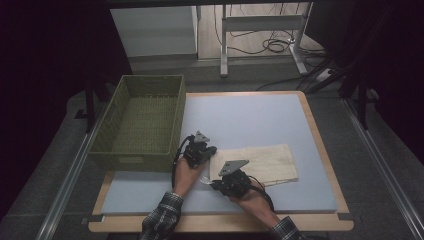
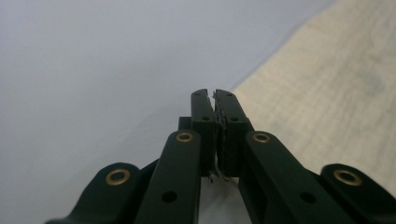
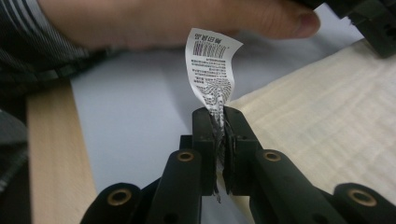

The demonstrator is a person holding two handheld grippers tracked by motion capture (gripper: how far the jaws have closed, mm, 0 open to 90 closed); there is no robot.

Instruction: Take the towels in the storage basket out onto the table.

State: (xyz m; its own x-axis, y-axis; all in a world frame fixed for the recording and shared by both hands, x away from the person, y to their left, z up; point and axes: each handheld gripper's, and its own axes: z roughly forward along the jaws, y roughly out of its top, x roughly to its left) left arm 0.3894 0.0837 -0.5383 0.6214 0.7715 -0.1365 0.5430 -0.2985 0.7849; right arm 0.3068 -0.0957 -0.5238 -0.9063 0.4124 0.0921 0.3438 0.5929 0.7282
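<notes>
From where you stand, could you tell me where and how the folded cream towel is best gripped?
Grip the folded cream towel at its left corners, coming from its left edge. It lies flat, so only edges offer a pinch. The right gripper is shut on the care label at the near-left corner; the left gripper is shut at the far-left edge.

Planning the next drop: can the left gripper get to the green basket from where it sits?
Probably yes. The left gripper sits shut at the folded cloth's corner, right beside the green basket, whose top is open, and nothing stands between them.
</notes>
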